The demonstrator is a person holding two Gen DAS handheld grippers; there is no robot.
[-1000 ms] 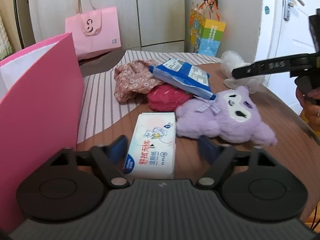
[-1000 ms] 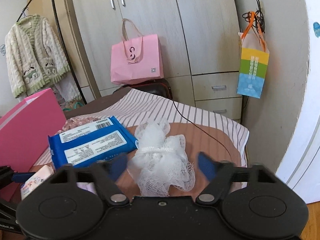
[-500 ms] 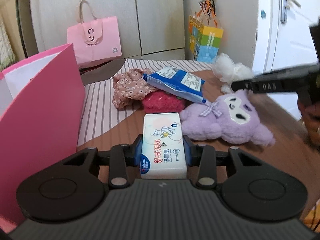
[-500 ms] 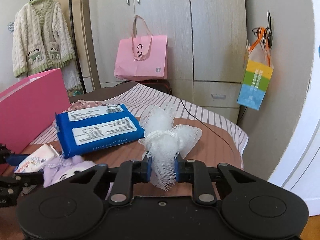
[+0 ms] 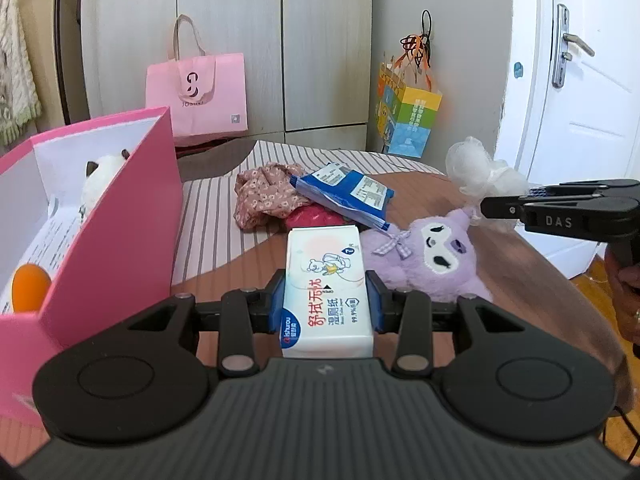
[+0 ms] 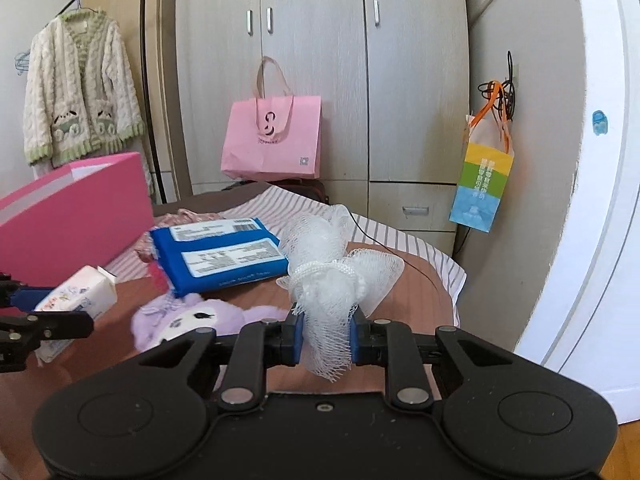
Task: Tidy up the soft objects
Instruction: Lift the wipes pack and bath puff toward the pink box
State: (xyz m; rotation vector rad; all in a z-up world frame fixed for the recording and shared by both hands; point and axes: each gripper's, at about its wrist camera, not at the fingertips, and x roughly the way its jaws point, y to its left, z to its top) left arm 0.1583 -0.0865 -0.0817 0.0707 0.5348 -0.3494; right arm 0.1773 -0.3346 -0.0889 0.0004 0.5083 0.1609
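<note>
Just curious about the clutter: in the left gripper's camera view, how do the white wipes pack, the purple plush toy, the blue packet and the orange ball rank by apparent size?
1. Purple plush toy and white wipes pack: alike; the pack is nearer.
2. Blue packet.
3. Orange ball, partly hidden.

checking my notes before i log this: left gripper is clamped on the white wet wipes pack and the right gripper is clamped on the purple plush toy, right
Not quite. The left gripper is clamped on the white wet wipes pack, but the right gripper is clamped on the white mesh bath pouf, not the plush. The right wrist view shows the pouf between its pads, while the purple plush toy lies free on the brown table.
</note>
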